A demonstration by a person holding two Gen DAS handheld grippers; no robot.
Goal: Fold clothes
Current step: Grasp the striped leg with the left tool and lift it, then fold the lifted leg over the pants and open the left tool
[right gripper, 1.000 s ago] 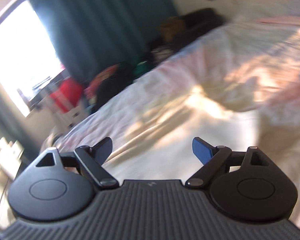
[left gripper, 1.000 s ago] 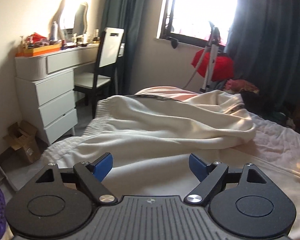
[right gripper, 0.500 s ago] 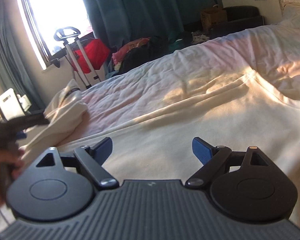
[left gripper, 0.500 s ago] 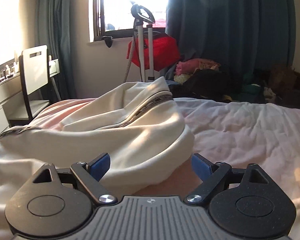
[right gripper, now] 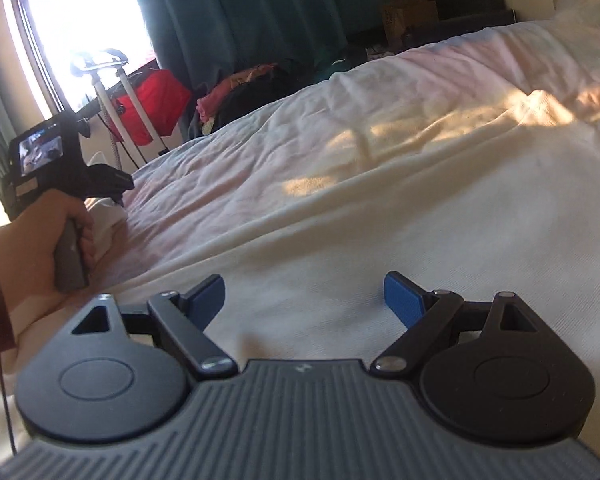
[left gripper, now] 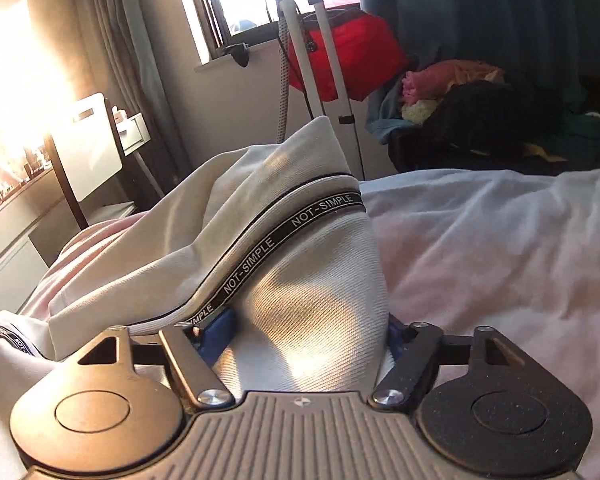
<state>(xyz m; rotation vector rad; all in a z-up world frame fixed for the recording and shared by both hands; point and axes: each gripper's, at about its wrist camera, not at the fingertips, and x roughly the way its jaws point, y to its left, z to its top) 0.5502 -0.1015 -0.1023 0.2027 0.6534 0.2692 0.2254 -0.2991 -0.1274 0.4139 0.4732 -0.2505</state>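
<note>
Cream fabric of the garment (left gripper: 300, 280), trimmed with black lettered tape, bunches up on the bed (left gripper: 500, 248) between our left gripper (left gripper: 310, 330)'s wide-spread jaws, not clamped. Our right gripper (right gripper: 304, 300) hovers over the flat part, jaws apart, holding nothing.

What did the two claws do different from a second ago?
The left claw swung from facing the dresser towards the window, then pushed forward until a bunched fold of the cream garment with its NOT-SIMPLE stripe sat between its fingers; it is open and has not clamped. The right claw steadied low over the cream fabric on the bed. It stayed open and empty.
</note>
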